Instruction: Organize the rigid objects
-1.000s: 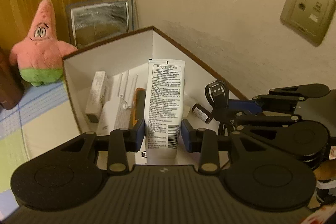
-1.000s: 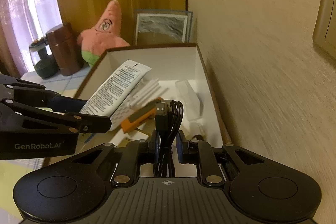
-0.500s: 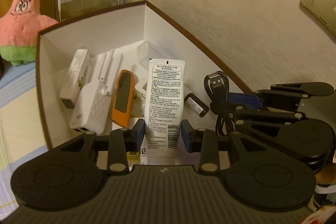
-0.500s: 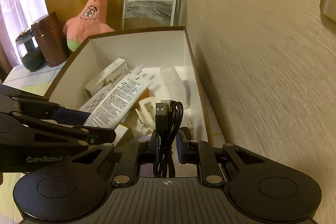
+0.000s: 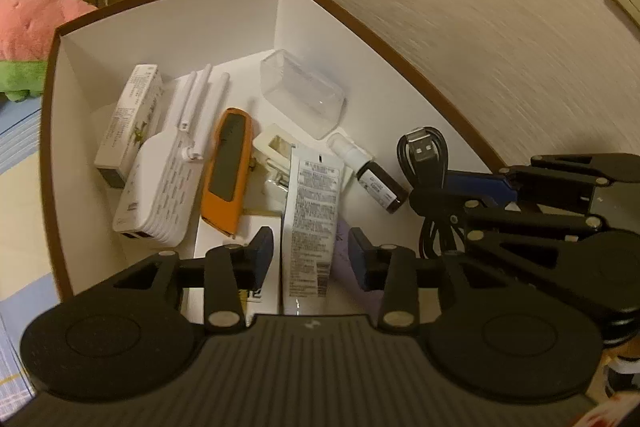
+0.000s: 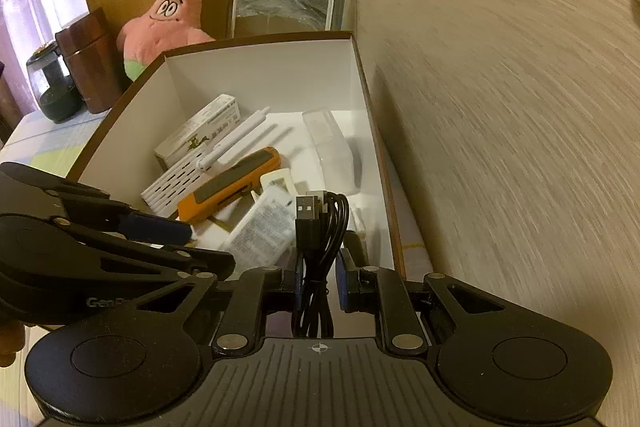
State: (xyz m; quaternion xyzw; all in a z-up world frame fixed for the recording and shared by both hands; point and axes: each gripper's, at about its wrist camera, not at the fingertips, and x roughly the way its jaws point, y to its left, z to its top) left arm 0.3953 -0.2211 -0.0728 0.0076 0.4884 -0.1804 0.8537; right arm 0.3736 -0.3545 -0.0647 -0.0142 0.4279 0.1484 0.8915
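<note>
The left gripper (image 5: 310,253) is opening its jaws around the tube (image 5: 314,211); gaps are showing on both sides, so the pads are no longer pressing it, and the tube is lying tilted in the near end of the box (image 5: 168,7), its top leaning on the white clip (image 5: 274,147) and just beside the small bottle (image 5: 378,183). The right gripper (image 6: 319,279) is clamping narrowly on the coiled cable (image 6: 320,227), holding it upright over the box's near right corner, by the wall-side rim. As the left jaws are parting, the tube is likely settling on its own, and it may be sliding onto the orange tool (image 5: 228,167) or nudging the bottle, since nothing flat is lying under its upper end. The cable loops are hanging loose below the right pads, so on release they may be springing open and draping over the rim instead of dropping inside. The two grippers are working just beside each other over the same end, so a careless withdrawal may be knocking one against the other. The router (image 5: 160,183), carton (image 5: 132,119) and clear case (image 5: 304,93) are crowding the left side and far end, leaving little bare floor.
</note>
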